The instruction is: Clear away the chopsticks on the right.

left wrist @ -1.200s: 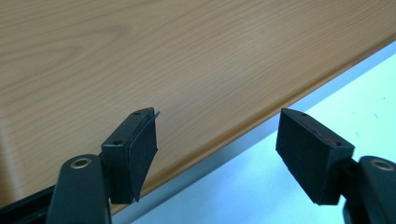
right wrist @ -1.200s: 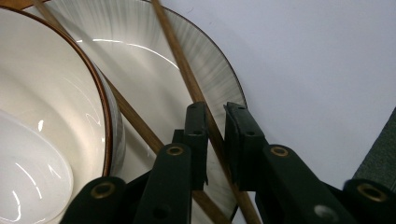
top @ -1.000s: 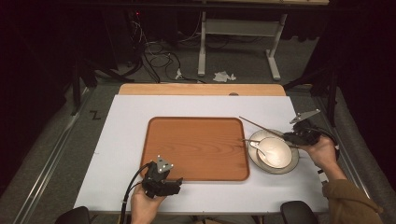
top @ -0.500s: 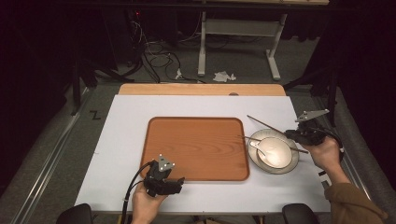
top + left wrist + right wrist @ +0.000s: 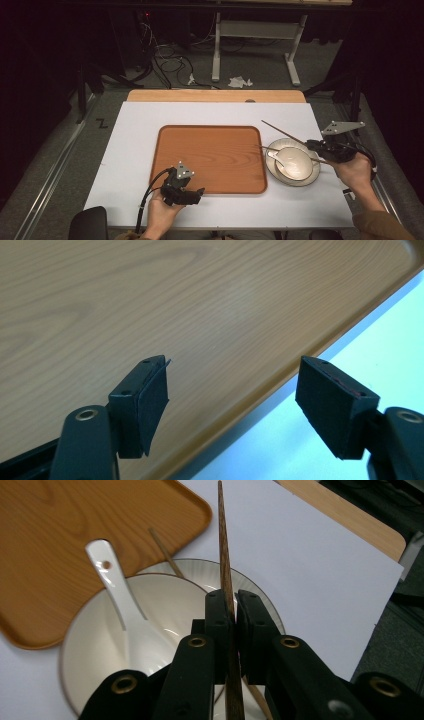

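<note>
worktop [image 5: 220, 112] carries the wooden tray [image 5: 210, 157], bare, w/ the bowl [image 5: 294, 163] on its plate [image 5: 312, 176] just right of the tray. left gripper [image 5: 192, 192] rests at the tray's near edge, jaws wide apart, holding nothing. right gripper [image 5: 316, 146], right of the tray past the bowl, is clamped tight on one chopstick [image 5: 223, 555], lifted off the worktop, tip aimed away from the person. judgement: keep the pinch firm and level, since the stick can pivot. in the way: white spoon [image 5: 120, 607] in the bowl and a 2nd chopstick [image 5: 165, 552] across its rim toward the tray. avoid clipping them.
</note>
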Demonstrator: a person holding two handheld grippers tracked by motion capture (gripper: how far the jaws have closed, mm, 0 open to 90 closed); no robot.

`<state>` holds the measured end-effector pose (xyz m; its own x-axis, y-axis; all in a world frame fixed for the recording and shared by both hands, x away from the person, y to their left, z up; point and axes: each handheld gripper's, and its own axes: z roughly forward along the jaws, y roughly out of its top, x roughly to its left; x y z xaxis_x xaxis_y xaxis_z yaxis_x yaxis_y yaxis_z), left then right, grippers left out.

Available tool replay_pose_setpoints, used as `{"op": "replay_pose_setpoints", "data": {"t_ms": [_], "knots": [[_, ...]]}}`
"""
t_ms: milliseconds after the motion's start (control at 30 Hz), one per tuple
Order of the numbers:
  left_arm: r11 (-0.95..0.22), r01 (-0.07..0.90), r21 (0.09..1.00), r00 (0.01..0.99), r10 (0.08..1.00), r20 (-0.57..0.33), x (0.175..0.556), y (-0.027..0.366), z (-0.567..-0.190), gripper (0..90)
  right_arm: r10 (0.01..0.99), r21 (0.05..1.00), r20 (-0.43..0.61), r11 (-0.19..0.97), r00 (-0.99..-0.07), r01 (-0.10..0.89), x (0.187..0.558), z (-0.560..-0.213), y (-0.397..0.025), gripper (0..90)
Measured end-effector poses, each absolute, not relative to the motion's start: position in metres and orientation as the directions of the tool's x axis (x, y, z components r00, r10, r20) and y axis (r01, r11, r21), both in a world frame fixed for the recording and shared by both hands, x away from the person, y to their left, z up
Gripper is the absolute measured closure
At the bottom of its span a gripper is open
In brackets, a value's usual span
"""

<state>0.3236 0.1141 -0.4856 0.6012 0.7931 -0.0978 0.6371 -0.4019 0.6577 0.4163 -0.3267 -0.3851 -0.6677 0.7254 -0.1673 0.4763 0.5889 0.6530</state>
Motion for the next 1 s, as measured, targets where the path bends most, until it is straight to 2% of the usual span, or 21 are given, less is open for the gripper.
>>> {"op": "replay_pose_setpoints", "data": {"t_ms": [433,667,800,933,1000], "knots": [[-0.438,0.614,0.657,0.656,0.746,-0.116,0.338,0.097,-0.485,29.3,0.729,0.697,-0.137,0.552,-0.67,0.458,0.358,-0.375,-0.288,85.5],[-0.463,0.599,0.653,0.682,0.723,-0.113,0.343,0.09,-0.484,29.5,0.714,0.698,-0.131,0.559,-0.687,0.447,0.345,-0.382,-0.26,85.5],[-0.459,0.598,0.657,0.686,0.718,-0.123,0.345,0.088,-0.482,29.5,0.719,0.706,-0.087,0.533,-0.69,0.466,0.341,-0.391,-0.242,85.5],[-0.469,0.581,0.665,0.701,0.704,-0.117,0.346,0.087,-0.479,29.5,0.703,0.674,-0.127,0.579,-0.699,0.46,0.338,-0.407,-0.207,85.4],[-0.47,0.581,0.665,0.702,0.703,-0.116,0.347,0.088,-0.478,29.5,0.704,0.671,-0.122,0.578,-0.7,0.465,0.339,-0.409,-0.204,85.5]]}}
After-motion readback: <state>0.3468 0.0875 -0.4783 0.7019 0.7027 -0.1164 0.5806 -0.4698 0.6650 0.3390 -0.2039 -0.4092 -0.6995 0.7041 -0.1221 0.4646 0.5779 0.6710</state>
